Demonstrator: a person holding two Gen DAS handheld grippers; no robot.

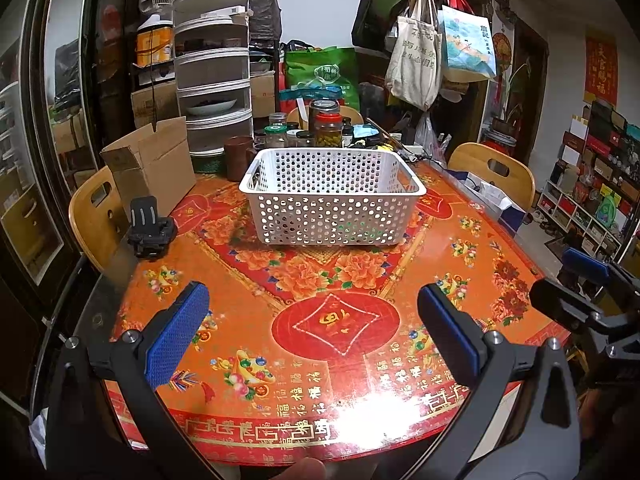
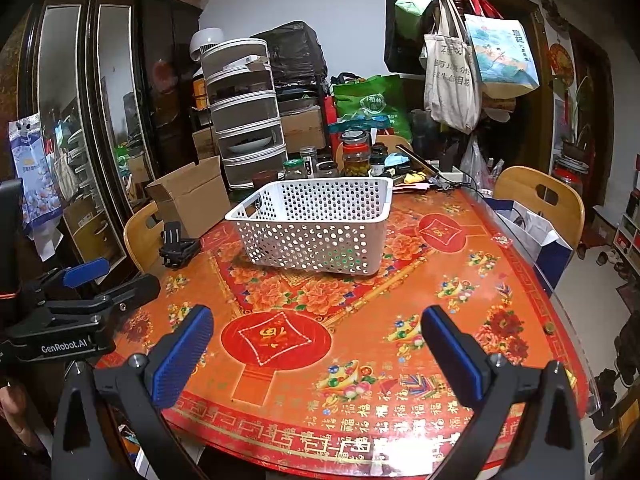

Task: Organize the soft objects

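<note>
A white perforated plastic basket [image 1: 332, 196] stands on the red and orange patterned table [image 1: 344, 320]; it also shows in the right wrist view [image 2: 312, 224]. Dark and green shapes show through its holes, too unclear to name. My left gripper [image 1: 312, 320] is open and empty, above the near part of the table, well short of the basket. My right gripper [image 2: 318, 336] is open and empty, also short of the basket. The right gripper shows at the right edge of the left wrist view [image 1: 588, 280]. The left gripper shows at the left of the right wrist view [image 2: 80, 284].
An open cardboard box [image 1: 152, 168] and a small black mount [image 1: 150, 228] sit at the table's left. Jars [image 1: 328, 128], a tiered food cover [image 1: 214, 72] and clutter line the far edge. Wooden chairs [image 1: 496, 172] stand at the left and right. Bags hang on a rack [image 1: 420, 60].
</note>
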